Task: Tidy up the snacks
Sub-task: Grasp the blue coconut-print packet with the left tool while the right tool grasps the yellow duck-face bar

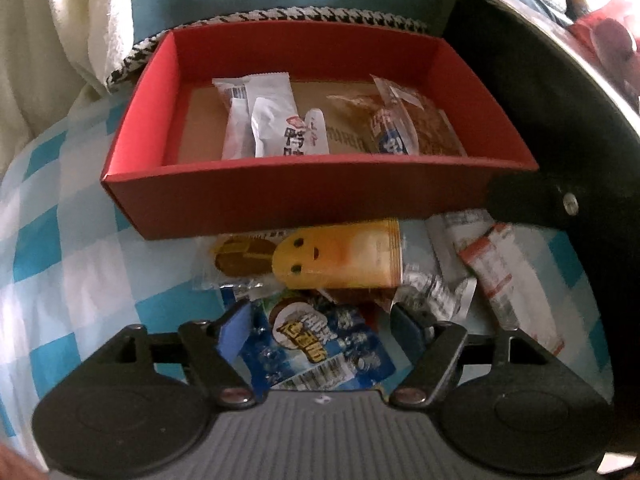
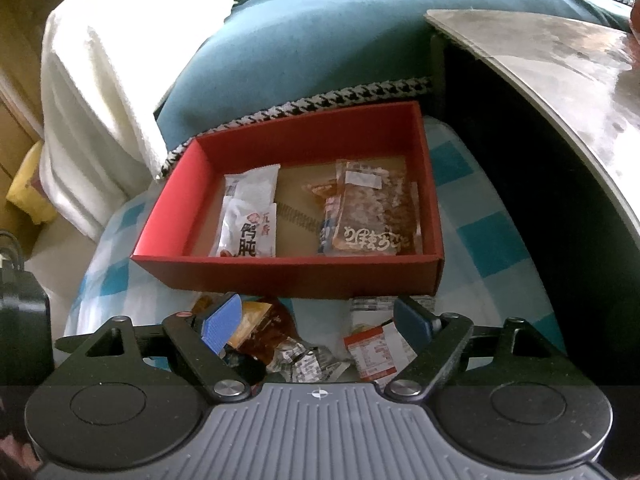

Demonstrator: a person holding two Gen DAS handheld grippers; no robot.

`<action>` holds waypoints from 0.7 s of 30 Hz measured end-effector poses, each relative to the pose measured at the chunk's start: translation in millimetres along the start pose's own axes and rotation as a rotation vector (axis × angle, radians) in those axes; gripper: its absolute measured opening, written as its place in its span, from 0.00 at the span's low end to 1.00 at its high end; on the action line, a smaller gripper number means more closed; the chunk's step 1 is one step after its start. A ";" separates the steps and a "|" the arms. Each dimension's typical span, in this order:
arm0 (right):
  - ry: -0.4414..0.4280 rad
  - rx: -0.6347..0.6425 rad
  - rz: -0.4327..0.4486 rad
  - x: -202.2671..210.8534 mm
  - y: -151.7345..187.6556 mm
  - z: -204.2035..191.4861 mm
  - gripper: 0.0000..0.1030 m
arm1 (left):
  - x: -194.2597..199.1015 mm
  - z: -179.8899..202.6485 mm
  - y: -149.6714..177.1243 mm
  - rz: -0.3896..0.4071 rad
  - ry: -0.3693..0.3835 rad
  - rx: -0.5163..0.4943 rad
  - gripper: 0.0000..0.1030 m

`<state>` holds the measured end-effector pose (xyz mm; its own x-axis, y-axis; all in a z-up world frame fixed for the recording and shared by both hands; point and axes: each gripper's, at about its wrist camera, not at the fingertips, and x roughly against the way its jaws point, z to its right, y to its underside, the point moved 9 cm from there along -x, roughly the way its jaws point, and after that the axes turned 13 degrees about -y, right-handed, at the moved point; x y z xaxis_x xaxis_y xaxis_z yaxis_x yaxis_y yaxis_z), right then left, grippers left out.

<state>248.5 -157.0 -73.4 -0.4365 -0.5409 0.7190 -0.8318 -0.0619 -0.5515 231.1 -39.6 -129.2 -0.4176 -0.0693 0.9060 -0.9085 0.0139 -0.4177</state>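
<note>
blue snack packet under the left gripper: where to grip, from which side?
Come from above. The blue packet lies flat on the checked cloth, between the open left gripper fingers. Pinch across its narrow width near the middle, where the filling probably bulges; the flat sealed ends give little to hold. Its top edge seems tucked under the yellow packet, so lift it gently.

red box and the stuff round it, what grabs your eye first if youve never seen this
The open red box on the blue-and-white checked cloth stands out first, with white packets on its left side and brown ones on its right. In front of it lies a loose heap of snacks, where a yellow packet with a smiling face catches the eye.
</note>
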 end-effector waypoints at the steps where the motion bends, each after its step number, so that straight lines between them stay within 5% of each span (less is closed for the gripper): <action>1: -0.002 0.002 -0.003 -0.6 0.1 -1.2 0.85 | -0.1 -2.7 3.9 -0.011 -0.016 -0.012 0.66; 10: -0.033 0.052 -0.032 -6.4 5.1 -18.4 0.85 | 4.3 -46.2 33.2 -0.120 -0.011 0.095 0.60; 18: -0.032 0.053 -0.093 -15.7 20.2 -20.1 0.86 | -0.3 -40.5 32.7 -0.104 -0.061 0.038 0.73; 21: -0.027 0.047 -0.098 -17.3 21.4 -18.7 0.86 | 0.9 -45.1 35.4 -0.102 -0.062 0.056 0.70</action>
<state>231.9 -133.3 -89.7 -0.3436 -0.5529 0.7591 -0.8527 -0.1551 -0.4989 197.8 5.9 -140.1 -0.3198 -0.1292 0.9386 -0.9431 -0.0518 -0.3284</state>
